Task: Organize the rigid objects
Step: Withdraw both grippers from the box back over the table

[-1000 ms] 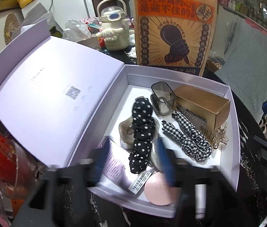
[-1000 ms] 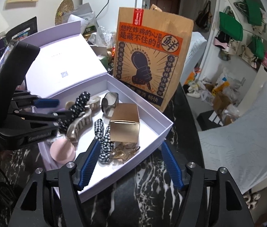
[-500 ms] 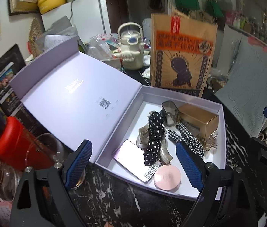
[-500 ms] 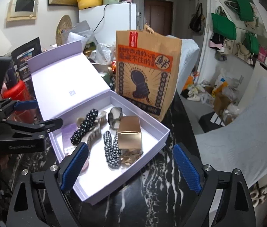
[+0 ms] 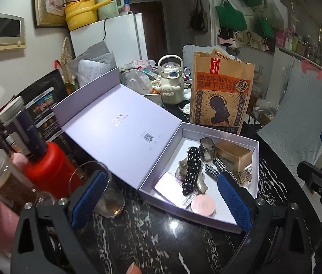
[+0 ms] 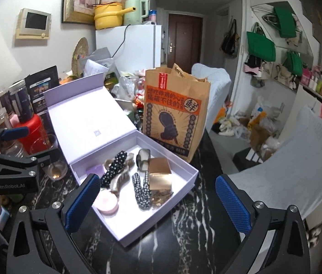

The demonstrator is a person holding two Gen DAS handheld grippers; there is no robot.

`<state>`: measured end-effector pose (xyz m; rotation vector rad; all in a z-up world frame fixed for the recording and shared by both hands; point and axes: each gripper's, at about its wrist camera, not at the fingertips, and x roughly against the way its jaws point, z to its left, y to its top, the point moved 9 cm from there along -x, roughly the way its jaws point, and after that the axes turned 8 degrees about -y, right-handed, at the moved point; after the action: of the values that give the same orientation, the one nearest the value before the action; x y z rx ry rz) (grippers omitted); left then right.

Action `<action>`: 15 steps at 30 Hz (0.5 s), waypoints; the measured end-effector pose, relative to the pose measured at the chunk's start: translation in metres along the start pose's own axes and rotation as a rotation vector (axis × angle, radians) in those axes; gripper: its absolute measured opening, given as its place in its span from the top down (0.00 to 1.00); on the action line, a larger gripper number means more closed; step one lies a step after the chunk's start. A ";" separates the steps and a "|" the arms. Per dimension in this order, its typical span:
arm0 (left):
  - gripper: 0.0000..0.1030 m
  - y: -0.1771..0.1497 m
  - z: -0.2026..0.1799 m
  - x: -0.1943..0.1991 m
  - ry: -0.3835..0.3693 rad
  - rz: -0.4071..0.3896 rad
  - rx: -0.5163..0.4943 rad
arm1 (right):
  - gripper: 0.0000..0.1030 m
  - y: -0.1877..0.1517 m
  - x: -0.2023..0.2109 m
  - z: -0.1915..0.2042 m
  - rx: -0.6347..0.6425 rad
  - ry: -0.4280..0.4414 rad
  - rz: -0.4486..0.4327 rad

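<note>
An open lilac box [image 5: 255, 157] [image 6: 185, 182] lies on the black marble table, its lid [image 5: 120, 123] [image 6: 88, 123] folded back to the left. Inside lie a gold carton [image 5: 234, 154] [image 6: 159, 174], a polka-dot scrunchie [image 5: 191, 169] [image 6: 113, 167], a checked scrunchie [image 6: 141, 190], a smoky claw clip [image 5: 206, 148], a beige claw clip [image 6: 121, 179], a pink round compact [image 5: 203, 204] [image 6: 105, 202] and a small mirror card [image 5: 166, 183]. My left gripper [image 5: 161, 202] is open and empty, held back above the box's near edge. My right gripper [image 6: 157, 202] is open and empty, also above the box.
A printed paper bag [image 5: 221, 96] [image 6: 175, 111] stands behind the box. A cream kettle-shaped bottle [image 5: 170, 83] is further back. A glass [image 5: 106, 196], a red jar [image 5: 49, 166] and other jars crowd the left. A pale cushioned chair [image 6: 297, 155] is on the right.
Both grippers have drawn up and back from the box, so it looks smaller now. The left gripper's fingers were inside the box by the compact and have opened wide.
</note>
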<state>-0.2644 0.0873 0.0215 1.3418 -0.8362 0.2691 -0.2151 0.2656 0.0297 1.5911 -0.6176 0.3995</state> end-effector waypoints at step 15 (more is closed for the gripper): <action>0.03 -0.038 -0.015 0.045 0.016 -0.027 -0.014 | 0.00 -0.037 0.039 0.004 -0.019 -0.043 0.018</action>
<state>-0.2041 0.0790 0.0231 1.3355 -0.8053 0.2522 -0.1626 0.2575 0.0225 1.5803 -0.6666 0.3727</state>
